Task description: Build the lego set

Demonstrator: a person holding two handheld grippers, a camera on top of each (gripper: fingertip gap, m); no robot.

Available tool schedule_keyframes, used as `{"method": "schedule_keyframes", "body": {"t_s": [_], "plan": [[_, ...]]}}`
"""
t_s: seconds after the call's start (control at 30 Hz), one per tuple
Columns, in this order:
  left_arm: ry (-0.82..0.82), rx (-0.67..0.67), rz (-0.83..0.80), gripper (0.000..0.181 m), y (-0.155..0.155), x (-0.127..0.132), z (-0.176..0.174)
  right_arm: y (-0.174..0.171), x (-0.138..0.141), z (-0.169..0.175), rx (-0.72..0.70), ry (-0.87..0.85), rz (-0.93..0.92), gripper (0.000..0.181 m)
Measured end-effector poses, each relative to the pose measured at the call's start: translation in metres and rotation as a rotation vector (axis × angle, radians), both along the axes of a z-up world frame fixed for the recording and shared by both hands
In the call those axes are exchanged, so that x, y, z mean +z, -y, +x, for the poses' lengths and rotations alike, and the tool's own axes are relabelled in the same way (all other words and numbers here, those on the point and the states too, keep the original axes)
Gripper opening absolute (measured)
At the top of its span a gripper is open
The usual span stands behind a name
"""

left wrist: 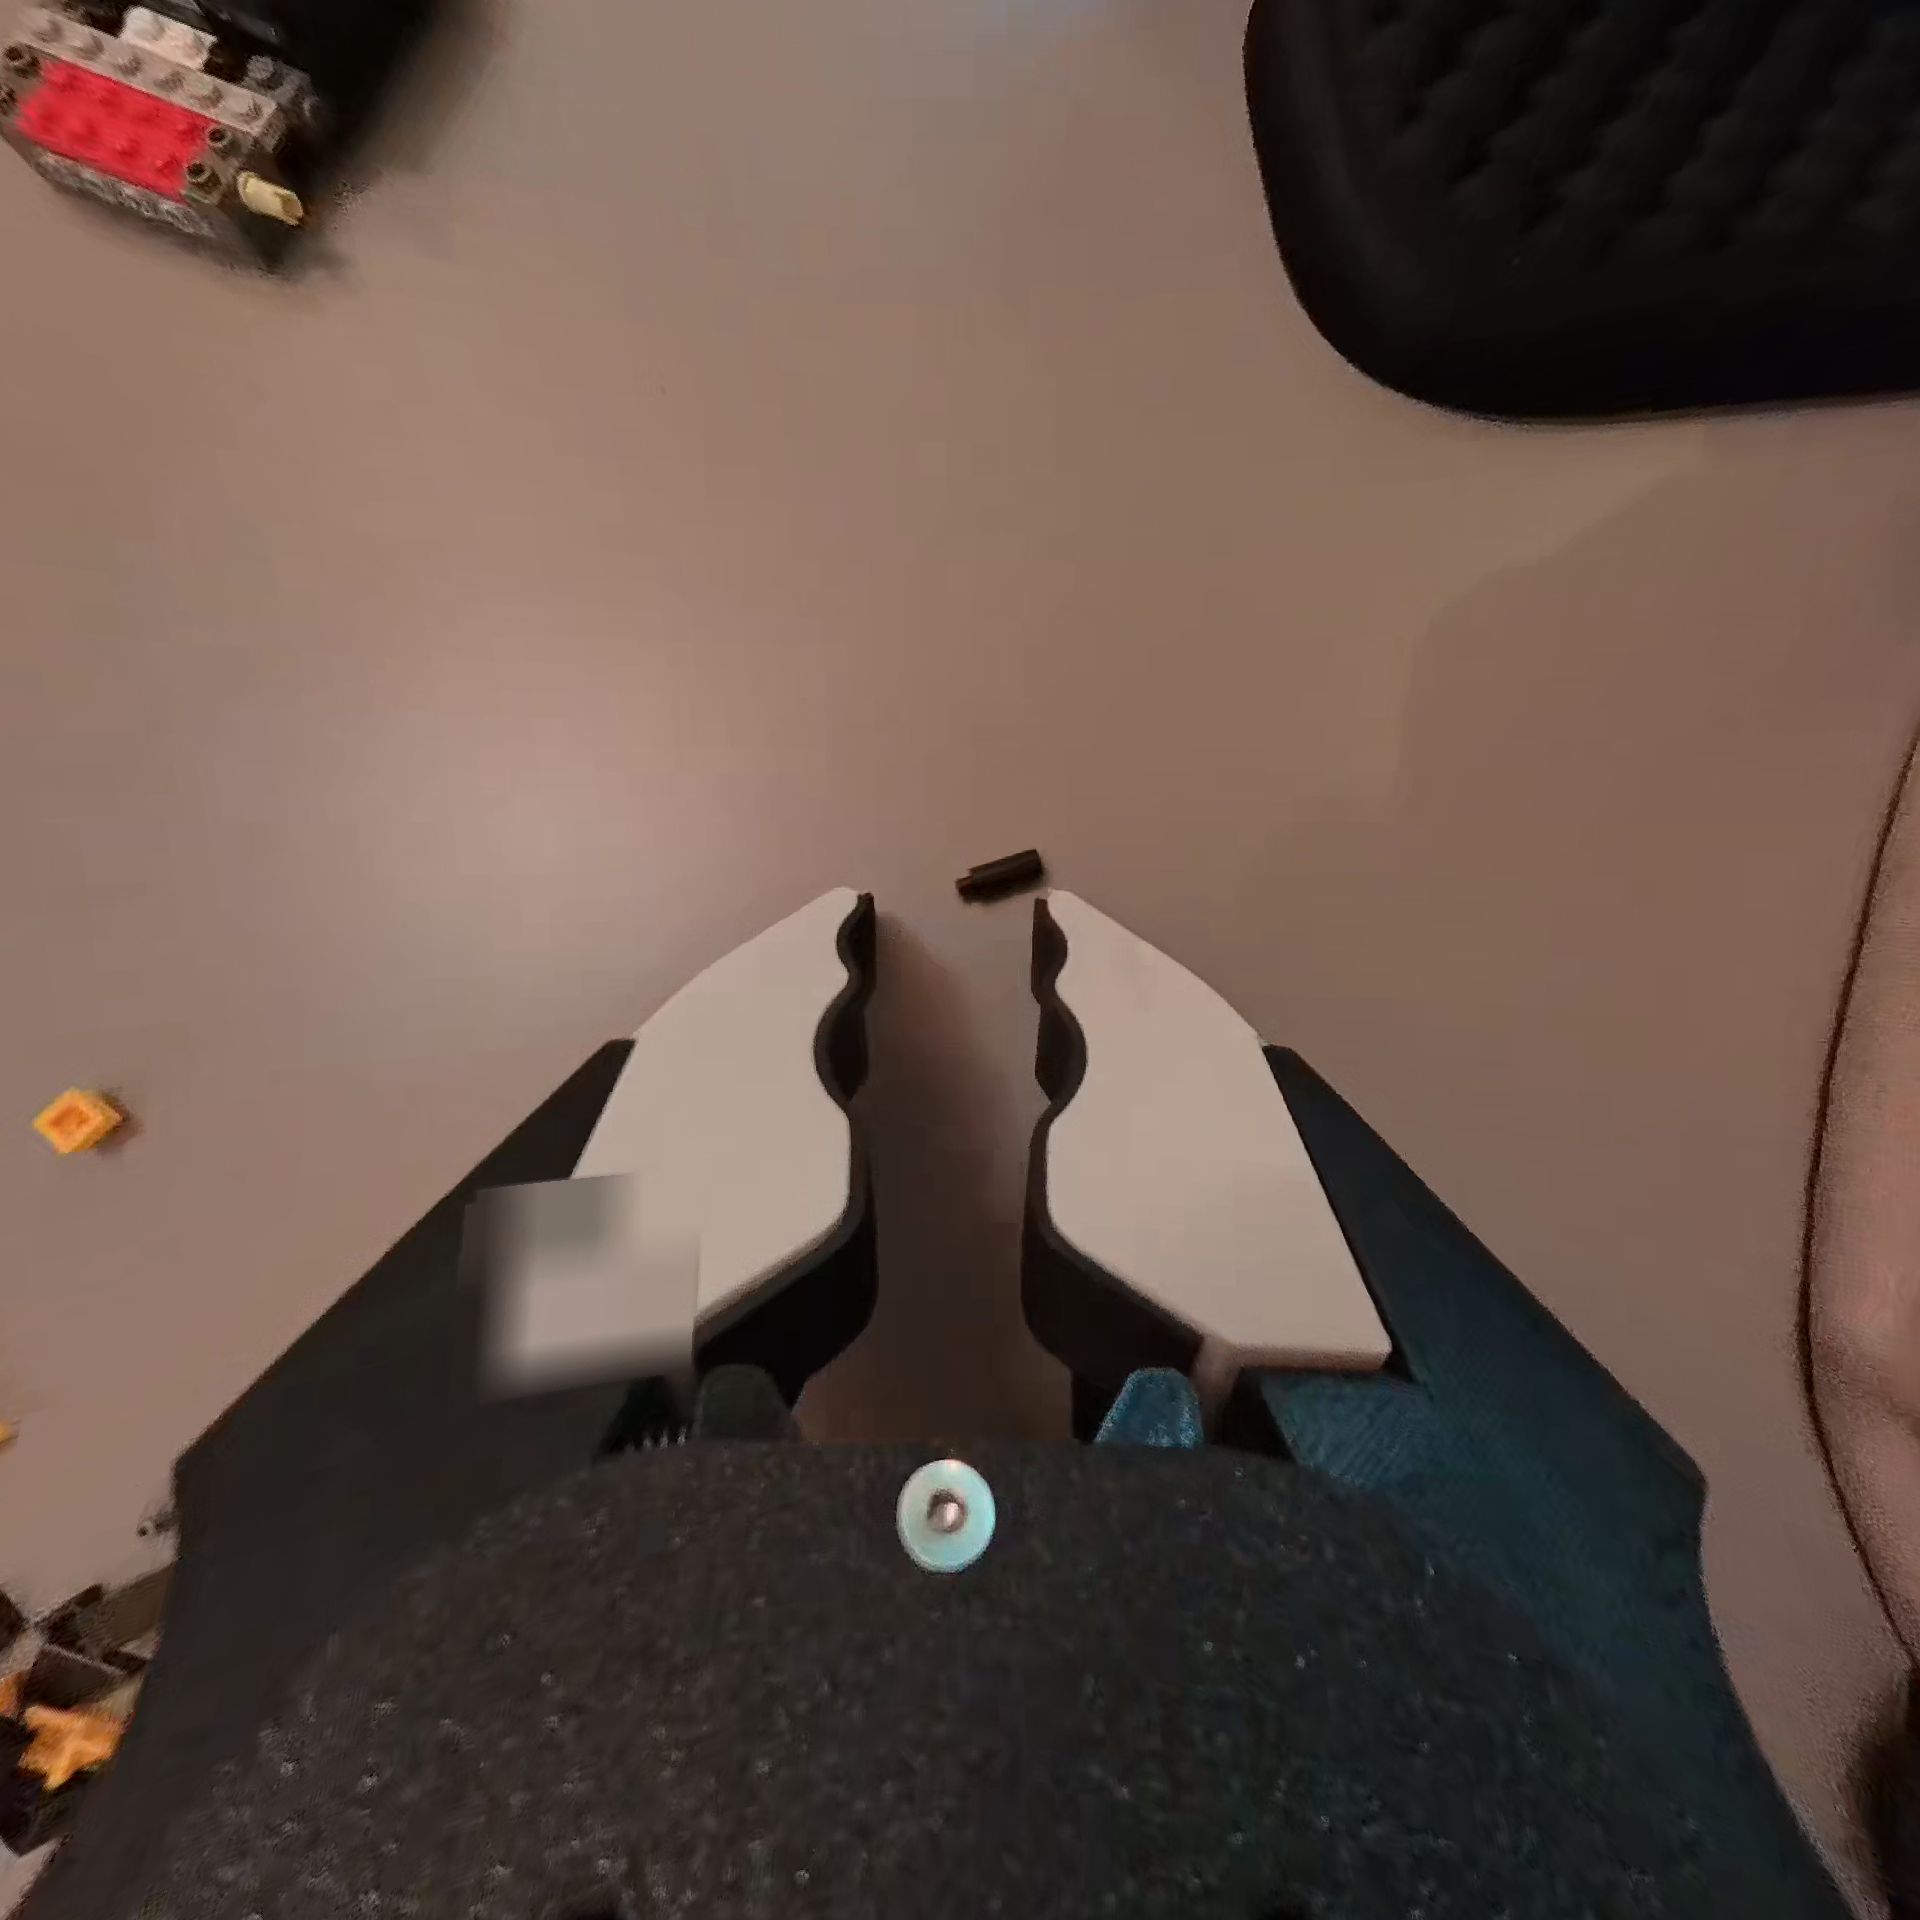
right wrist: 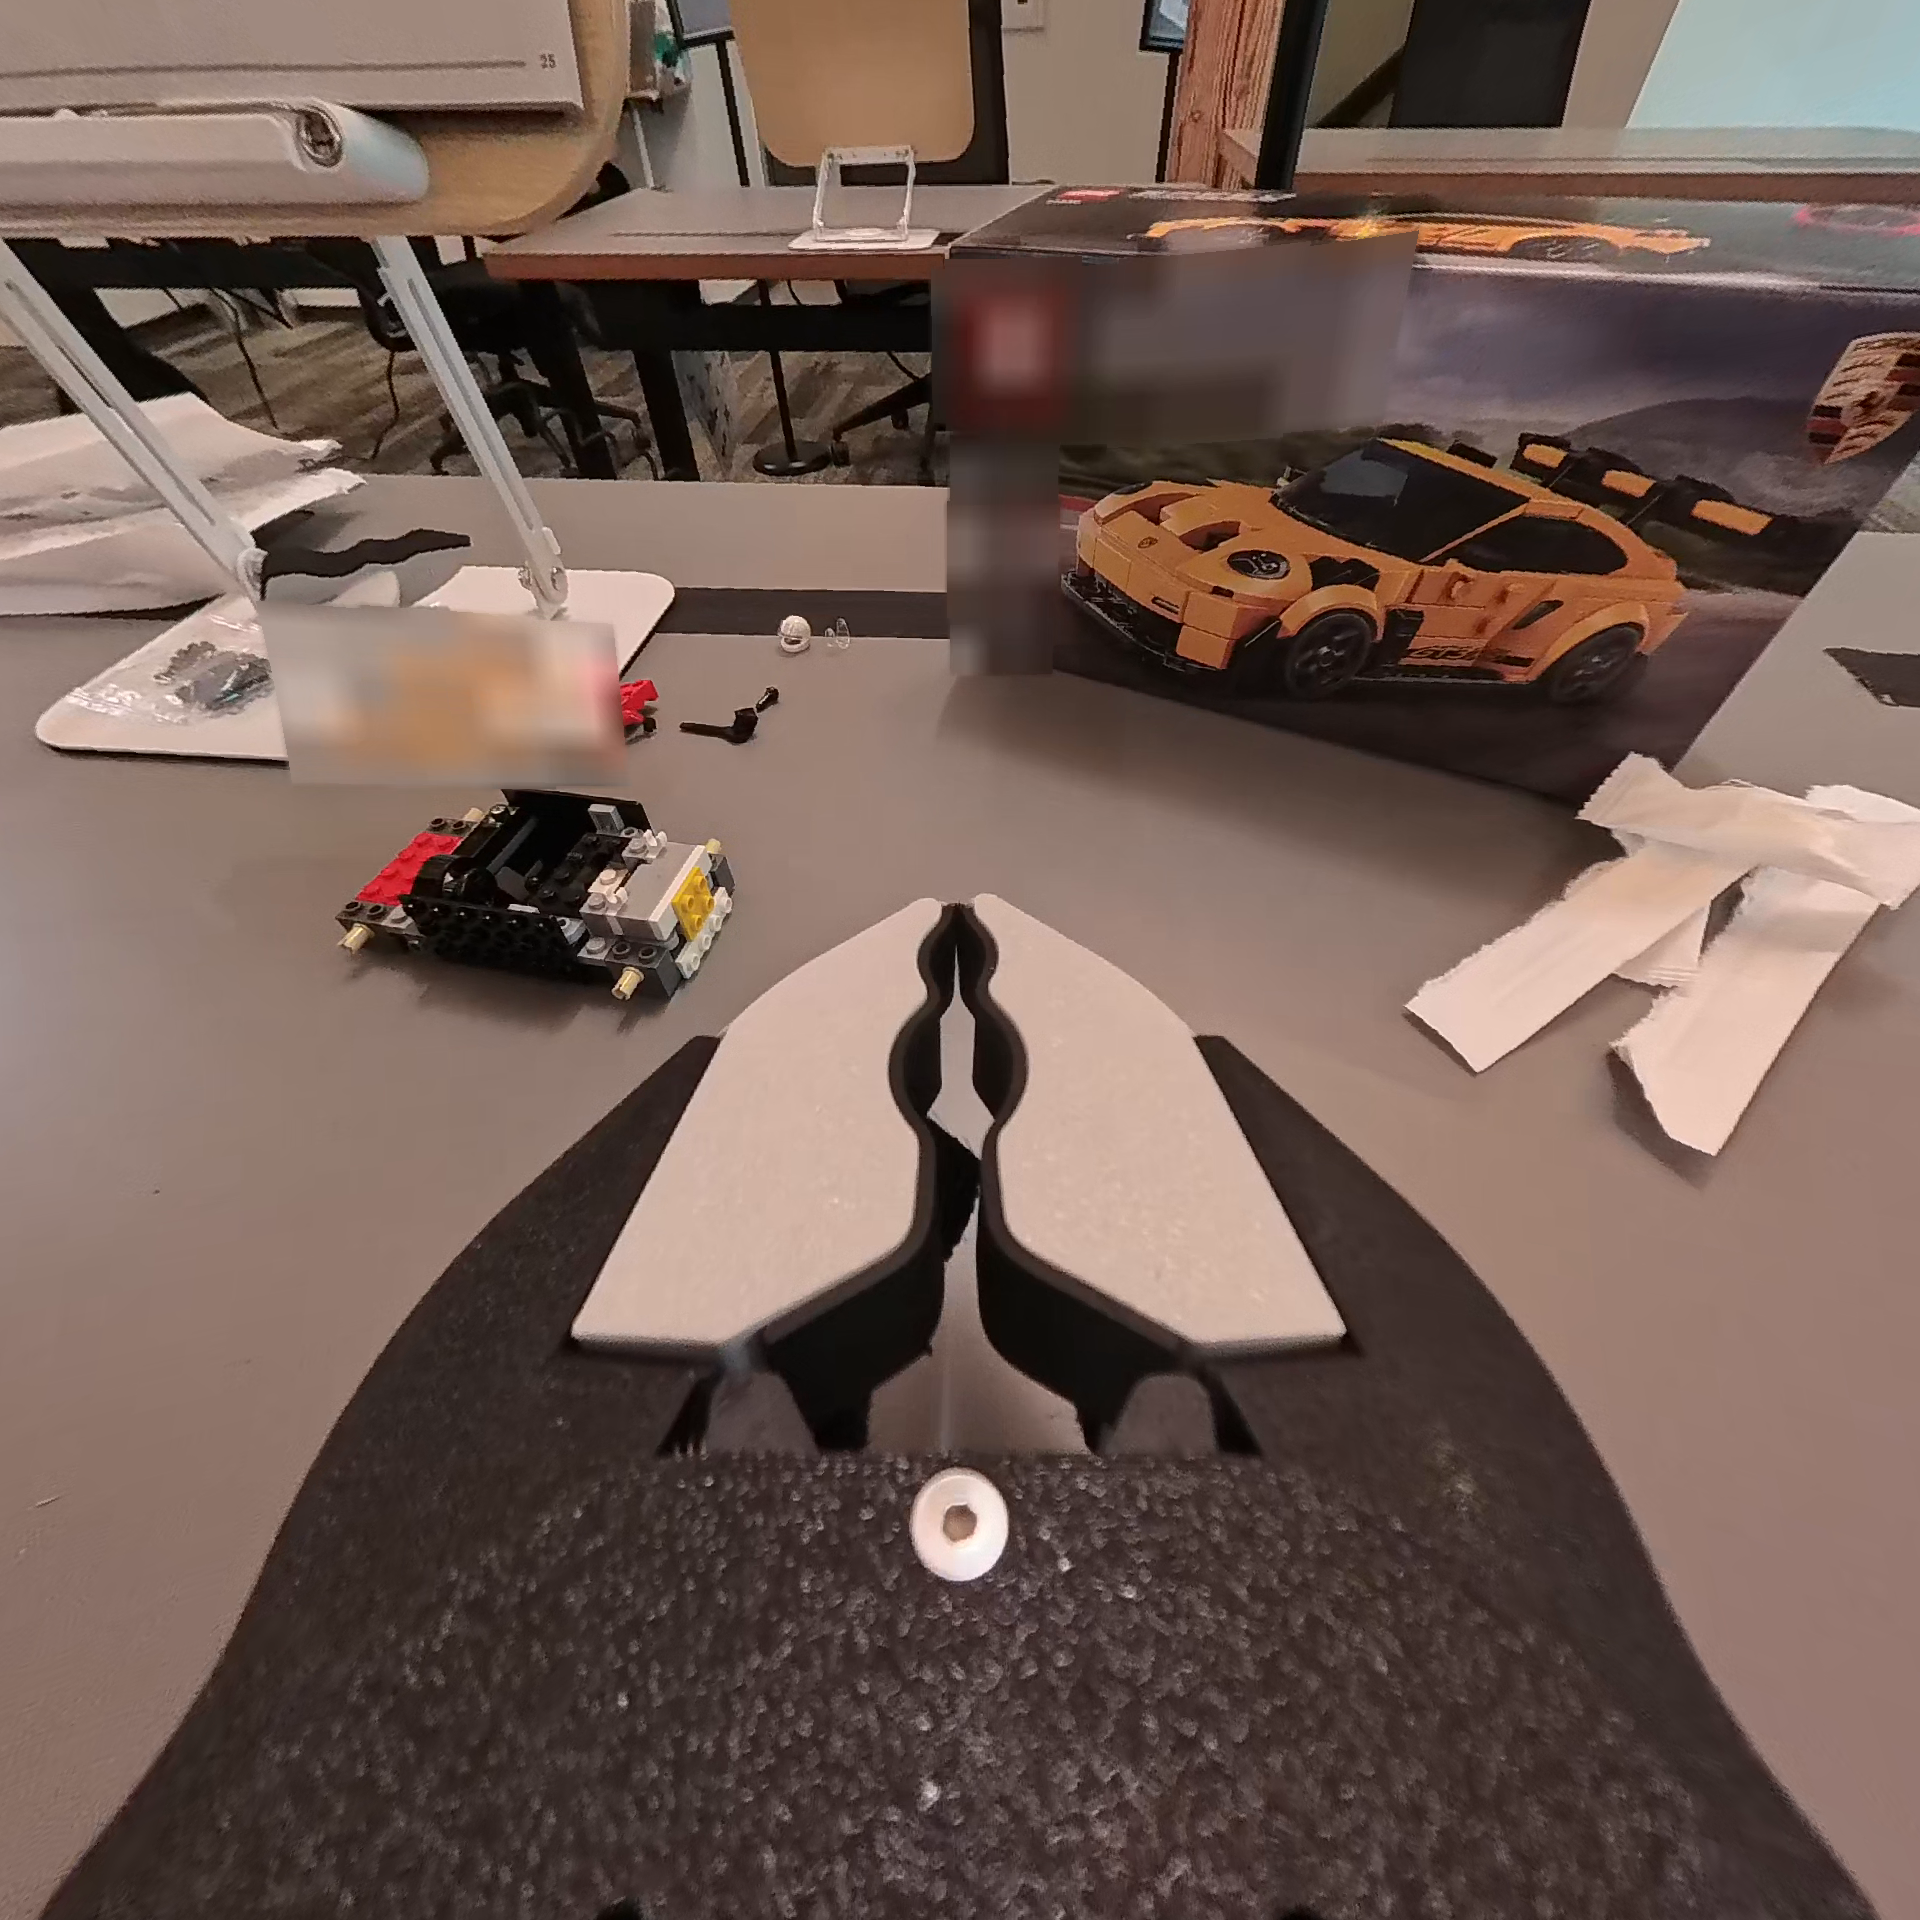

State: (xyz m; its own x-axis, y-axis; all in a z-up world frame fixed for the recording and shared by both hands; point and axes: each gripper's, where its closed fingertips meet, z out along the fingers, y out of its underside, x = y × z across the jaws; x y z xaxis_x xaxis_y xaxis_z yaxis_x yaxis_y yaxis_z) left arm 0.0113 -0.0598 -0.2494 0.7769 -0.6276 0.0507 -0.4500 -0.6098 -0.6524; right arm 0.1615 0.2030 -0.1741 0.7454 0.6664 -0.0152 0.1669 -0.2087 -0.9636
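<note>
In the left wrist view my left gripper [left wrist: 954,902] is open and points down at the grey table. A small black pin [left wrist: 1000,875] lies on the table just beyond the fingertips, nearer the right one. The half-built car chassis [left wrist: 145,135], red, grey and black, lies at the top left. In the right wrist view my right gripper [right wrist: 961,912] is shut and empty above the table. The same chassis [right wrist: 540,894] lies to its front left.
The set's box [right wrist: 1455,499] stands at the back right, torn white paper bags [right wrist: 1683,935] lie right. A stand's white base [right wrist: 343,665] with a parts bag, red and black loose pieces [right wrist: 727,717] sit behind the chassis. An orange tile [left wrist: 78,1120] and a pile of pieces [left wrist: 52,1704] lie left; a black chair [left wrist: 1621,187] is at the top right. There is about 30 cm between the tips of the two grippers.
</note>
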Motion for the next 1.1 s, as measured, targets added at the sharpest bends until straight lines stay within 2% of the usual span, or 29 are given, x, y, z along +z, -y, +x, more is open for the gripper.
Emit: {"method": "schedule_keyframes", "body": {"t_s": [0.17,0.47,0.57,0.77,0.87,1.0,1.1], "plan": [[0.03,0.011,-0.014,0.021,-0.002,0.0,0.008,0.001,-0.001,-0.001,0.006,0.0,-0.004,0.0],[-0.025,-0.027,0.012,0.015,-0.002,-0.004,0.013,0.002,-0.002,-0.002,0.014,0.003,-0.008,0.0],[-0.044,-0.039,0.028,0.007,-0.003,-0.004,0.013,0.002,-0.002,-0.003,0.017,0.003,-0.011,0.0],[-0.081,0.013,0.046,0.003,-0.003,0.0,-0.012,0.003,-0.002,-0.004,0.023,-0.001,-0.012,0.0],[-0.126,0.093,0.07,0.003,-0.001,0.007,-0.046,0.003,-0.002,-0.004,0.025,-0.002,-0.014,0.0],[-0.179,0.363,0.075,0.002,0.007,0.019,-0.135,0.004,-0.002,-0.005,0.034,-0.006,-0.015,0.0],[-0.185,0.515,0.027,0.003,0.016,0.01,-0.181,0.004,-0.003,-0.006,0.039,-0.001,-0.016,0.0]]}}
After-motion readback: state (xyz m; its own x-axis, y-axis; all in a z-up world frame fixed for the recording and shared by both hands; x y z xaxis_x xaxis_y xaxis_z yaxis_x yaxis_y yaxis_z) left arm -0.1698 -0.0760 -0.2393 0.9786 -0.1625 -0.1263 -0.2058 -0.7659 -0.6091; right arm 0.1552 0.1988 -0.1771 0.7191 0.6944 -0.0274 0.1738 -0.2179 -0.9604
